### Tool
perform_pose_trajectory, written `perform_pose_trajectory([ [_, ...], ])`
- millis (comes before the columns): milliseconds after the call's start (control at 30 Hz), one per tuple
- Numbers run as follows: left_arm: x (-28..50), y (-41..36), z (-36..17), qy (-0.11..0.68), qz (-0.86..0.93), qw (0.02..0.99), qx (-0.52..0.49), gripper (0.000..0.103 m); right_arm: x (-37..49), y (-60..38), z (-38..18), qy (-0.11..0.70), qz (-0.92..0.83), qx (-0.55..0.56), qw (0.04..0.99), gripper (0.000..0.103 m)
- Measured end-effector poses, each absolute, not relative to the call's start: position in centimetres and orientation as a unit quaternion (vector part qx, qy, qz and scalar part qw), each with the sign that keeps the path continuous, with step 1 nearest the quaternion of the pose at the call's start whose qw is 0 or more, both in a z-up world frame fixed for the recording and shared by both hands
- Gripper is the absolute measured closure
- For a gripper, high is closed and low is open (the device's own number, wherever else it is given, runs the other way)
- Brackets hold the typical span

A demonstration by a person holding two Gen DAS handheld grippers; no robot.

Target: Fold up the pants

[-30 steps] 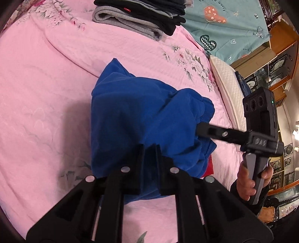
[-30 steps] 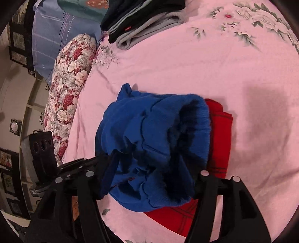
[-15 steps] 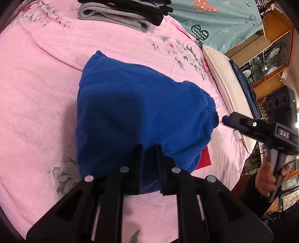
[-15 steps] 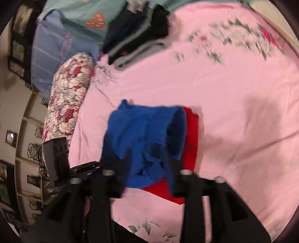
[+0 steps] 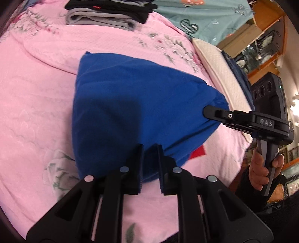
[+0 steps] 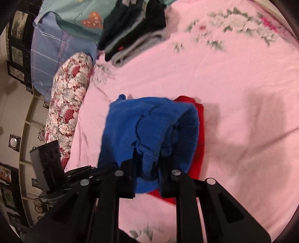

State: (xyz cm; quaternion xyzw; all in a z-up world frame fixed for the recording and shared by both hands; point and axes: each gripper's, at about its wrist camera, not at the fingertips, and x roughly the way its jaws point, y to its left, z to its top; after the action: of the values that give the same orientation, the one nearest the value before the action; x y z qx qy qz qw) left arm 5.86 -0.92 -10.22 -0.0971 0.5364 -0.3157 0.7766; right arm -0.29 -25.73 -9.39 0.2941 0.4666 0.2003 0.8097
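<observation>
Left wrist view: the blue pants (image 5: 134, 112) sit bunched in a folded mound on the pink bedspread (image 5: 33, 104), partly lifted at their near edge and right corner. My left claw (image 5: 150, 160) is pinching the near hem of the pants, cloth drawn up between its two narrowed fingers. My right claw (image 5: 207, 112) comes in from the right side and bites the ribbed waistband corner; a hand (image 5: 261, 168) grips its handle below.

From the right wrist view, the pants (image 6: 149, 130) show their open ribbed waistband toward me, and the right claw (image 6: 146, 164) has a fold of that band clamped between its fingers. The left claw's body (image 6: 48, 164) shows at the lower left, its tips hidden behind the blue cloth. A red garment (image 6: 199, 130) lies flat directly beneath the pants, sticking out on their right side and near edge.

Farther off on the bed, a stack of folded dark and grey clothes (image 5: 110, 13) rests near the far edge, well apart from the pants. A floral bolster (image 6: 69, 101) runs along the left of the bed, with a blue plaid pillow (image 6: 54, 50) beyond it. A cream pillow (image 5: 220, 74) lies at the right edge in the left wrist view.
</observation>
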Motion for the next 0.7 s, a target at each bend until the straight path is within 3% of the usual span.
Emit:
perform_pose_trajectory([
  [167, 6.8, -1.3, -12.5, 0.565, -0.305, 0.759, -0.108, 0.089, -0.5, -25.2, -12.7, 0.509, 0.156, 0.276, 0.8, 0.085],
  [267, 7.2, -0.6, -12.8, 0.567, -0.32, 0.749, -0.125, 0.089, 0.8, -25.1, -15.1, 0.516, 0.14, 0.278, 0.798, 0.079],
  [333, 6.8, 0.0, -11.8, 0.562, -0.325, 0.751, -0.123, 0.089, 0.5, -24.9, -13.6, 0.526, 0.143, 0.257, 0.798, 0.064],
  [400, 5.9, 1.2, -9.9, 0.54, -0.315, 0.773, -0.111, 0.073, -0.5, -25.1, -11.2, 0.52, 0.128, 0.216, 0.816, 0.059],
  [433, 5.5, 2.0, -9.0, 0.525, -0.305, 0.787, -0.11, 0.058, -1.0, -25.2, -10.0, 0.514, 0.117, 0.198, 0.826, 0.058],
  [467, 5.2, 2.7, -8.2, 0.512, -0.298, 0.798, -0.111, 0.054, -1.4, -25.2, -8.7, 0.505, 0.106, 0.176, 0.838, 0.057],
  [533, 4.9, 3.7, -6.9, 0.496, -0.286, 0.812, -0.109, 0.054, -1.9, -24.9, -5.8, 0.475, 0.104, 0.151, 0.861, 0.049],
  [600, 5.1, 3.9, -6.3, 0.489, -0.289, 0.815, -0.113, 0.055, -1.0, -23.5, -3.4, 0.446, 0.139, 0.143, 0.872, 0.049],
  [700, 5.5, 2.6, -6.9, 0.496, -0.3, 0.808, -0.107, 0.073, 2.6, -19.5, -1.9, 0.433, 0.22, 0.133, 0.864, 0.052],
])
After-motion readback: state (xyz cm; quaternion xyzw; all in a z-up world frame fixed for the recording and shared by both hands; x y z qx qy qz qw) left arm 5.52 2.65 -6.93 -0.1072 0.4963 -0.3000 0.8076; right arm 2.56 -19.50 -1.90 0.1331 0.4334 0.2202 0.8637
